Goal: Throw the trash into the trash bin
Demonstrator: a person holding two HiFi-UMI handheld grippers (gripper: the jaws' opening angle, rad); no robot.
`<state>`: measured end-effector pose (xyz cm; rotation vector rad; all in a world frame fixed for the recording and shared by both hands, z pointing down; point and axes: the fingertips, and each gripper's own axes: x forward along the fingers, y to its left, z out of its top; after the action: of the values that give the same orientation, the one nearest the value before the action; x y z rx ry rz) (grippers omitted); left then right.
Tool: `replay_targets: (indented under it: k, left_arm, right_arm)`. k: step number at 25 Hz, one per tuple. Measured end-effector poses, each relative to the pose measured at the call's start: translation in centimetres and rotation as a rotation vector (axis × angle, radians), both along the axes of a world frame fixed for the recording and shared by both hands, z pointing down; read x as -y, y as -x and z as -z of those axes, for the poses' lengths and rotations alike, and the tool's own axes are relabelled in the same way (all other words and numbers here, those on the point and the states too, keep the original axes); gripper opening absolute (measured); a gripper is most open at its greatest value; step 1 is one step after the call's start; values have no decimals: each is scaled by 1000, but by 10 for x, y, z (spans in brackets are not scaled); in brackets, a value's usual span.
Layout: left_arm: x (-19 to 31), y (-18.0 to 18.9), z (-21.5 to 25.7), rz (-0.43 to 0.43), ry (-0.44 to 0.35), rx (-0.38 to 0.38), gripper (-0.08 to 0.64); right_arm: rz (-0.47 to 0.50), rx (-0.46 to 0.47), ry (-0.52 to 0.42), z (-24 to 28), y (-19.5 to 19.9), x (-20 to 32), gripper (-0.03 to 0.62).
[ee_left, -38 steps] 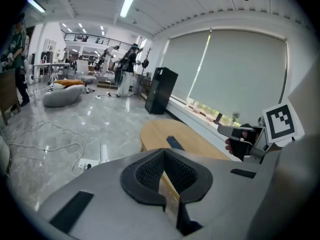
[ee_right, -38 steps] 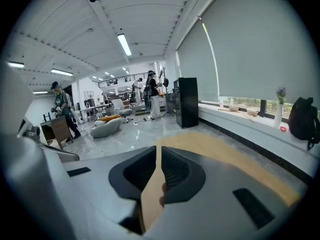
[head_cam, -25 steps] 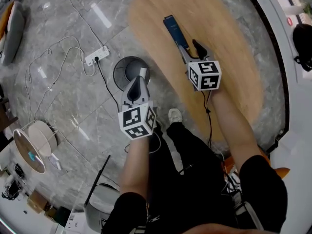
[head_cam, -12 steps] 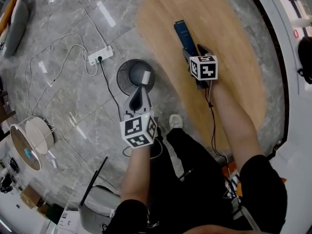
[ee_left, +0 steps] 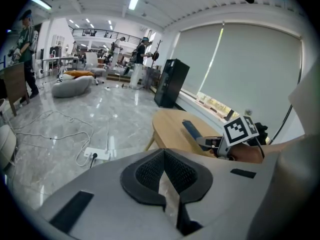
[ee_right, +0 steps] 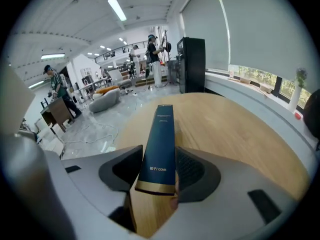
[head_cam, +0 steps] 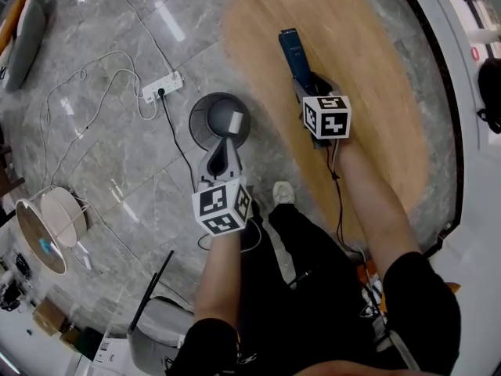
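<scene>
A long dark blue box (head_cam: 293,52) lies on the oval wooden table (head_cam: 368,77). My right gripper (head_cam: 311,84) straddles its near end. In the right gripper view the box (ee_right: 160,134) runs away between the jaws of the right gripper (ee_right: 159,154), which are closing and not clearly pressing on it. My left gripper (head_cam: 221,149) hovers at the near rim of the round dark trash bin (head_cam: 196,128), which holds a white piece (head_cam: 235,121). The left gripper (ee_left: 165,159) is shut on a thin pale scrap (ee_left: 169,196).
A white power strip (head_cam: 159,88) with looping cables lies on the marble floor left of the bin. A round white lamp (head_cam: 47,233) is at the far left. The person's shoe (head_cam: 282,193) is between bin and table. A white counter (head_cam: 470,171) curves along the right.
My right gripper has come down and forward over the near end of the blue box, which has not moved. The left gripper stays by the bin, barely shifted.
</scene>
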<state>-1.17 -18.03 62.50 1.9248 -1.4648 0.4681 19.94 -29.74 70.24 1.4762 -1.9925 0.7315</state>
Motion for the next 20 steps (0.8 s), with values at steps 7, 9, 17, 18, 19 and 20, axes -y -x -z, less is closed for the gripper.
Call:
replay_targets:
  k: [7, 9, 17, 18, 19, 20]
  left_arm:
    - [9, -9, 15, -23, -31, -21, 11]
    - [9, -14, 20, -32, -39, -29, 11]
    - [6, -14, 27, -52, -41, -50, 11]
    - [5, -13, 26, -51, -37, -52, 12]
    - [4, -11, 25, -50, -35, -53, 11]
    - [3, -9, 24, -49, -34, -55, 12]
  right_arm:
    - [-86, 61, -162, 79, 4, -41, 210]
    - [-107, 83, -181, 95, 4, -62, 210]
    - [-67, 65, -212, 122, 28, -119, 210]
    - [-51, 62, -210, 121, 34, -121, 210]
    - [-37, 62, -207, 119, 40, -122, 210]
    - [-26, 66, -204, 118, 45, -122, 210]
